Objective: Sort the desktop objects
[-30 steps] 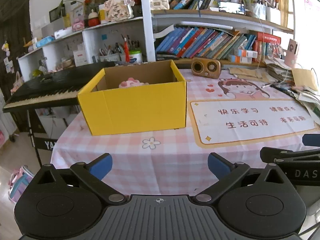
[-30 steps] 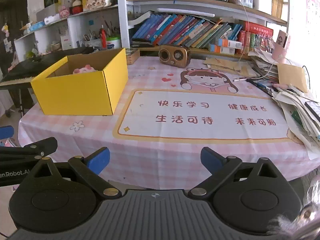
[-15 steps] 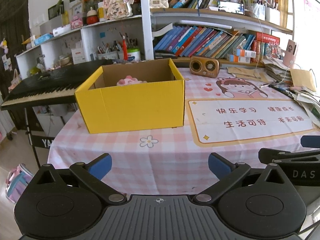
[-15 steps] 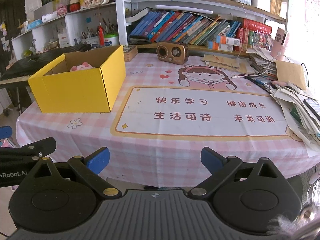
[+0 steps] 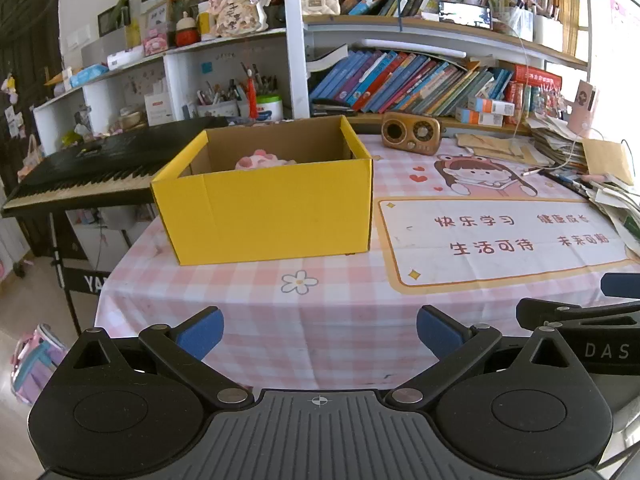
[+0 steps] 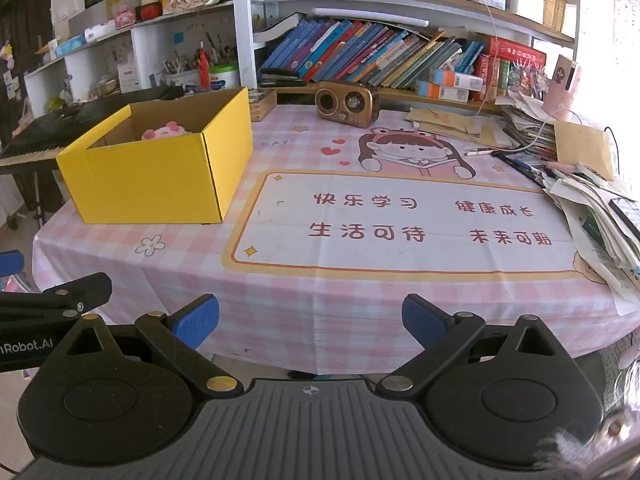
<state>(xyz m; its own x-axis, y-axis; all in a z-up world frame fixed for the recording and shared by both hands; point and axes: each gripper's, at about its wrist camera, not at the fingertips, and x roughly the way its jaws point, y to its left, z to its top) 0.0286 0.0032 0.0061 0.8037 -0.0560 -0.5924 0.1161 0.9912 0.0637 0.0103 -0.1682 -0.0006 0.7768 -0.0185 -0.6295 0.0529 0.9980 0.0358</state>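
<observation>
the left claw (image 5: 320, 330) hangs at the near edge of the counter (image 5: 340, 300), its blue-padded fingers (image 5: 200, 330) spread wide with nothing between them. the right claw (image 6: 310, 322) is likewise spread wide and empty, at the same near edge, just beside the left one. in the left wrist view the yellow box (image 5: 268, 212) stands on the pink checked cloth at about 11 o'clock from the left claw, top open, and a pink plush toy (image 5: 260, 160) lies inside it toward the back. in the right wrist view the same box sits at 10 o'clock. a brown retro radio (image 6: 346, 103) stands at the far side of the counter at 12 o'clock from the right claw, well apart from the box. a heap of papers (image 6: 600, 216) crowds the counter's edge at 2 o'clock. a black keyboard (image 5: 100, 172) stands off the counter, beyond the box at 10 o'clock.
</observation>
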